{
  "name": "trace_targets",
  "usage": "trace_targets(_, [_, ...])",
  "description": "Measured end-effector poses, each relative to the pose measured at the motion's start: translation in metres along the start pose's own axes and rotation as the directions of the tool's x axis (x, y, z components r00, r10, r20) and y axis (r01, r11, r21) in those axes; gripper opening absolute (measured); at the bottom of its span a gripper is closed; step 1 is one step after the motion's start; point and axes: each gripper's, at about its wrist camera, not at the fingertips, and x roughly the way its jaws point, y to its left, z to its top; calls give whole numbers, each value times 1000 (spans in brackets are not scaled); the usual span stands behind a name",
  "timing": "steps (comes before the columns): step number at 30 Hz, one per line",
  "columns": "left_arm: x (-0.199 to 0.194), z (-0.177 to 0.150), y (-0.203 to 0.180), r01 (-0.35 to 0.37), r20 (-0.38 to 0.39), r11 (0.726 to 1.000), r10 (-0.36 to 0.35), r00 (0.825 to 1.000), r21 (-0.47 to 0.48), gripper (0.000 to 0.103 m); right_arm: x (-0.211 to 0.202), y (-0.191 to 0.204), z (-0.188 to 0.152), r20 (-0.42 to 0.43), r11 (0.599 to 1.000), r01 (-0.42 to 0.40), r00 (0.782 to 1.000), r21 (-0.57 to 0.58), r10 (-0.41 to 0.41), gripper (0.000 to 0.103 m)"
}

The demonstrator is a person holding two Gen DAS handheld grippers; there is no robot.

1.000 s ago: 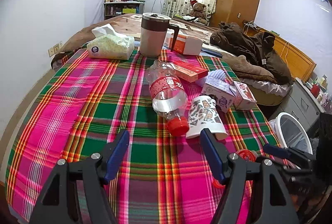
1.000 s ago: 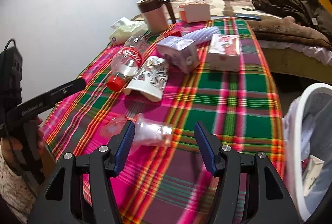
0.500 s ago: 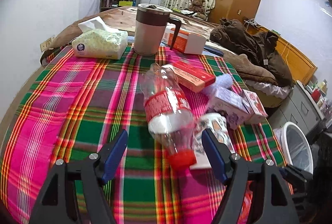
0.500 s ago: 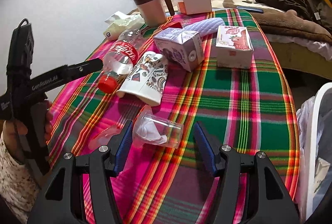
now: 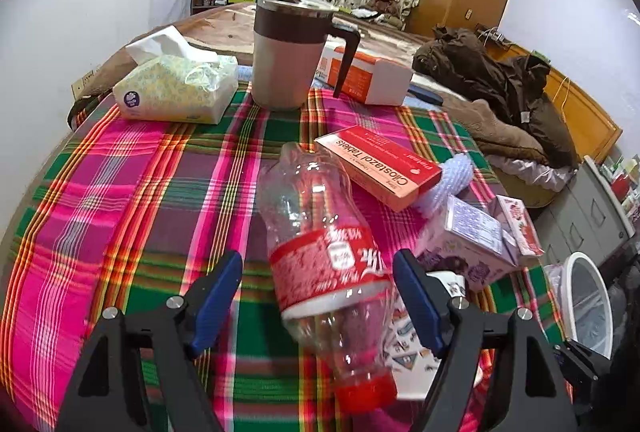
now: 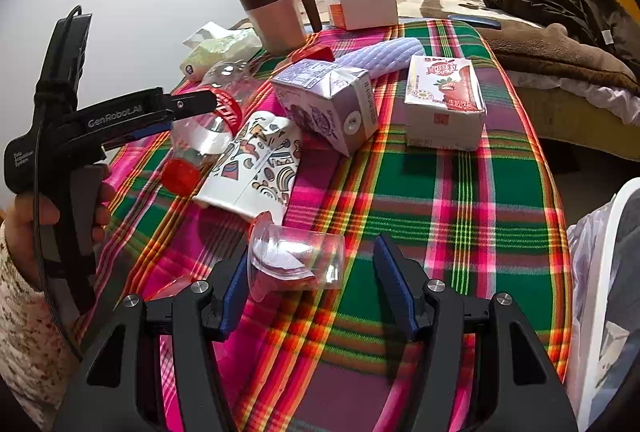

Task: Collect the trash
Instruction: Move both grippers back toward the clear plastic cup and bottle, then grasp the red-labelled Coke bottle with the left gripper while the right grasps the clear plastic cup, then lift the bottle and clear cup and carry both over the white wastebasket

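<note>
An empty clear plastic bottle [image 5: 320, 256] with a red label and red cap lies on the plaid tablecloth [image 5: 132, 200]. My left gripper [image 5: 318, 292] is open with the bottle between its blue fingers, apart from both. The bottle also shows in the right wrist view [image 6: 200, 136]. A clear plastic cup [image 6: 296, 260] lies on its side. My right gripper [image 6: 312, 284] is open around it, the left finger close to its rim. A patterned paper cup [image 6: 256, 168], a purple carton [image 6: 328, 104] and a red-and-white drink box [image 6: 442, 104] lie nearby.
A white bin [image 6: 600, 272] with a bag liner stands off the table's right edge, also in the left wrist view [image 5: 588, 304]. At the back are a tissue pack [image 5: 176, 88], a brown mug [image 5: 288, 52], a red tablet box [image 5: 380, 164] and an orange-white box [image 5: 368, 72].
Both grippers moved forward. The bottle now sits between the left fingers, and the clear cup sits between the right fingers. Both stay open.
</note>
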Motion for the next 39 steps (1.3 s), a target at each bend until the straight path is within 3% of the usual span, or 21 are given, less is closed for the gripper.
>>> trace_targets(10, [22,9,4,5,-40,999,-7,999,-38,79,1,-1,1,5,1000,18,1000,-4,-18,61])
trace_targets(13, [21,8,2,-3,-38,999,2,999,-35,70,1,0,1,7,1000,24,1000,-13,-24,61])
trace_targets(15, [21,8,1,-10,-37,1000,8,999,-29,70,2,1,1,9,999,31,999,-18,-31,60])
trace_targets(24, [20,6,2,-15,-37,999,14,999,-30,70,0,0,-1,14,999,33,999,-14,-33,42])
trace_targets(39, [7,-4,1,-27,-28,999,26,999,-31,69,-5,-2,-2,31,1000,26,999,0,-26,42])
